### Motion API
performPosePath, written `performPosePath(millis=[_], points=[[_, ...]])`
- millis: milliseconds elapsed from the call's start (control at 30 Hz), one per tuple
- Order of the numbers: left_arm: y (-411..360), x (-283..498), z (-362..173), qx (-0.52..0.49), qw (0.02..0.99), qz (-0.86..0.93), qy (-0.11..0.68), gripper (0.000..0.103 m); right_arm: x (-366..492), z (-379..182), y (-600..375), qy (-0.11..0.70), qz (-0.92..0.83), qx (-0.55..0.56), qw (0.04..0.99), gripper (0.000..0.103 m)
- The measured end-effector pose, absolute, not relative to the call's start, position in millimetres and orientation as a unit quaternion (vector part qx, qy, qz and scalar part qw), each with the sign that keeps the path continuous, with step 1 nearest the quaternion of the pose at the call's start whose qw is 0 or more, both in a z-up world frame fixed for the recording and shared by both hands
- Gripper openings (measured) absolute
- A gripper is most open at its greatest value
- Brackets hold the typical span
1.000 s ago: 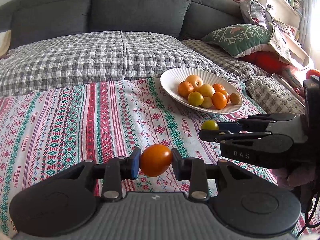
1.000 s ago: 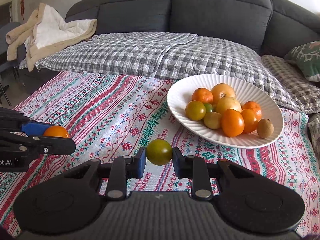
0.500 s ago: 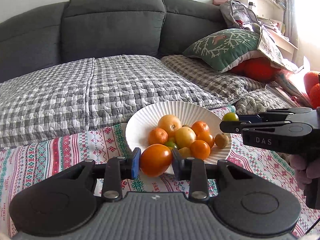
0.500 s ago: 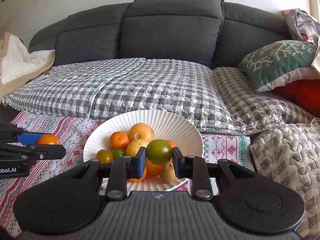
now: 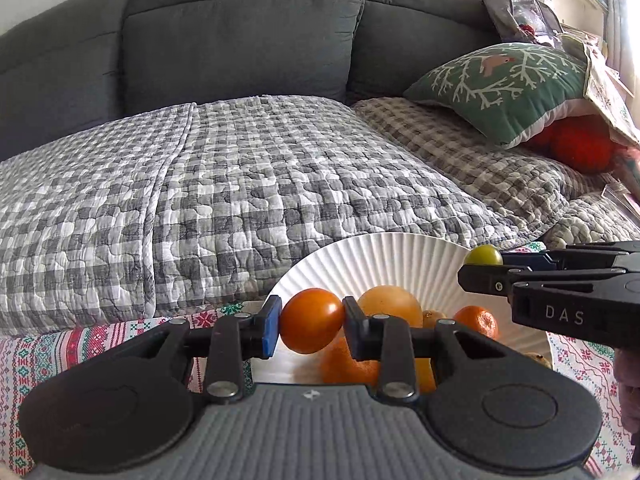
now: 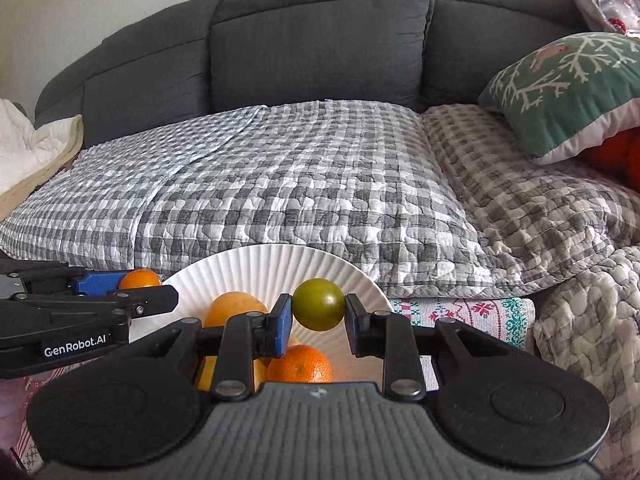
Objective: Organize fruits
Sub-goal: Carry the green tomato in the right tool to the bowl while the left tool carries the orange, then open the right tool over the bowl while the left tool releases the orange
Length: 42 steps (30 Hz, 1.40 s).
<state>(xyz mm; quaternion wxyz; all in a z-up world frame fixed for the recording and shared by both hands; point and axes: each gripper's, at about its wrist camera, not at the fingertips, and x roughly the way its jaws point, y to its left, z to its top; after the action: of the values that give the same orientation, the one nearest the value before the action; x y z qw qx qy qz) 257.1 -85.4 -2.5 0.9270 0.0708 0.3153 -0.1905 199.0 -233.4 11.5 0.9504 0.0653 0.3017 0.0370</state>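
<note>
My left gripper (image 5: 311, 322) is shut on an orange tomato (image 5: 311, 321), held over the near left part of the white ribbed plate (image 5: 384, 258). My right gripper (image 6: 318, 311) is shut on a green tomato (image 6: 319, 309) above the same plate (image 6: 280, 266). Each gripper shows in the other's view: the right one (image 5: 486, 264) with its green tomato (image 5: 483, 255) at the right, the left one (image 6: 148, 294) with its orange tomato (image 6: 140, 279) at the left. Several oranges (image 5: 390, 304) and small fruits lie in the plate, partly hidden behind the fingers.
The plate rests on a red, green and white patterned cloth (image 5: 100, 344). Behind it lies a grey checked quilt (image 5: 240, 184) on a dark grey sofa (image 5: 240, 36). A green cushion (image 5: 504, 88) and red items sit at the right. A white towel (image 6: 20, 152) lies far left.
Both grippers have moved forward to the plate, still gripping their tomatoes. The plate went from ahead in the view to directly beneath the fingers.
</note>
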Motion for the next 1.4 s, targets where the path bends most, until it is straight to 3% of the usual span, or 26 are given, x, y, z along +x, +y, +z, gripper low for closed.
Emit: performPosePath(millis=[300,333,500,700,900,1100,1400], points=[[-90,271,-14,0.069,0.92,-0.188,0.338,0.025,215,0,-225,0.332,0.044,0.051,0.941,0.027],[-90,269,-13,0.069,0.92,-0.189,0.337,0.026,215,0,-224,0.331,0.043,0.051,0.941,0.033],[-90,261,-5,0.059,0.924,-0.182,0.331,0.051,204,11,-220,0.322,0.04,0.034,0.945,0.055],[-82,233,14,0.057,0.93,-0.161,0.326,0.075,180,32,-222,0.317,0.016,0.028,0.948,0.069],[-69,192,31,0.046,0.93,-0.144,0.334,0.088,143,52,-217,0.313,0.003,0.026,0.949,0.077],[-55,153,39,0.043,0.931,-0.121,0.341,0.094,108,64,-210,0.313,-0.01,0.024,0.949,0.084],[-37,85,45,0.049,0.929,-0.086,0.357,0.094,55,69,-193,0.327,-0.034,0.039,0.944,0.096]])
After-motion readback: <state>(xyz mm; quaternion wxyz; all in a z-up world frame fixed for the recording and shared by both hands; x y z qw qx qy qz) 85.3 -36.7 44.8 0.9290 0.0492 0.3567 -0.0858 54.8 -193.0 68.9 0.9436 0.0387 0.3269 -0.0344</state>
